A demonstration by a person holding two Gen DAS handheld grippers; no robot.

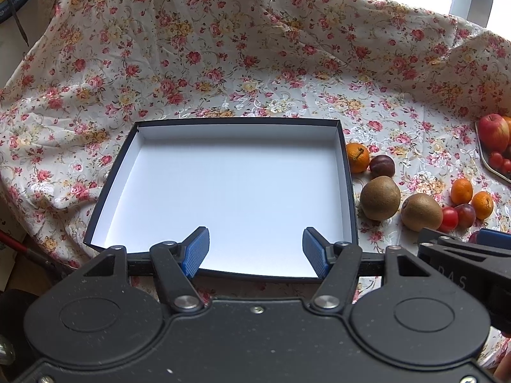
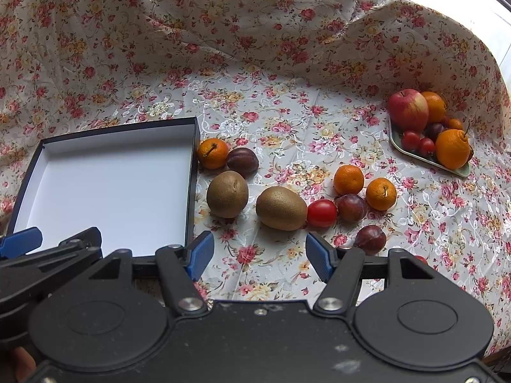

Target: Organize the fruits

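A shallow box [image 1: 348,172] [image 2: 191,172], dark outside and white inside, lies empty on the flowered cloth. My left gripper [image 1: 255,252] hangs open over its near edge, holding nothing. Loose fruit lies right of the box: two kiwis [image 2: 227,194] [image 2: 281,208], several mandarins [image 2: 212,153] [image 2: 348,179], plums [image 2: 242,160] [image 2: 350,207] [image 2: 369,239] and a cherry tomato [image 2: 322,213]. My right gripper [image 2: 259,257] is open just in front of the kiwis, touching none of them. The left wrist view shows the same kiwis [image 1: 380,198] [image 1: 421,212].
A pale green tray [image 2: 415,155] at the far right holds an apple [image 2: 408,109], oranges [image 2: 453,149], cherry tomatoes and a plum. The flowered cloth [image 2: 255,63] rises in folds behind the table. The right gripper's body [image 1: 463,255] shows at the left view's right edge.
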